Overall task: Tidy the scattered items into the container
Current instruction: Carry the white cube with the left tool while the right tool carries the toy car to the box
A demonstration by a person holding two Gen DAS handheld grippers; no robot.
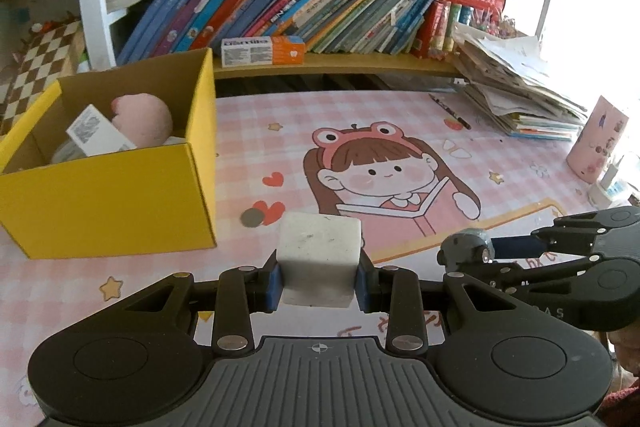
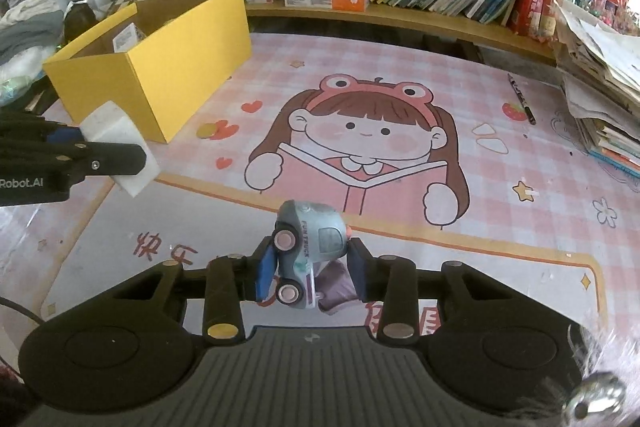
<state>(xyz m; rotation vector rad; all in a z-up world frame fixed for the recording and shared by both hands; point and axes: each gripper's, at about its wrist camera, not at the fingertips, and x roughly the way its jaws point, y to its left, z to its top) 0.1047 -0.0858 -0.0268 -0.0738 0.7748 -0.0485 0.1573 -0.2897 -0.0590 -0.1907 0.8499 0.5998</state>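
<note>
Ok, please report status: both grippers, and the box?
Left gripper shut on white block. Right gripper shut on toy truck. Yellow box open, partly filled; path looks clear.

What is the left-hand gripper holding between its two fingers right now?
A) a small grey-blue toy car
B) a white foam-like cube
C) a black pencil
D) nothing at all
B: the left gripper is closed on a white foam-like cube, its blue pads pressed against both sides; the small grey-blue toy car sits in the right gripper instead, and the black pencil lies on the pink cartoon desk mat.
</note>
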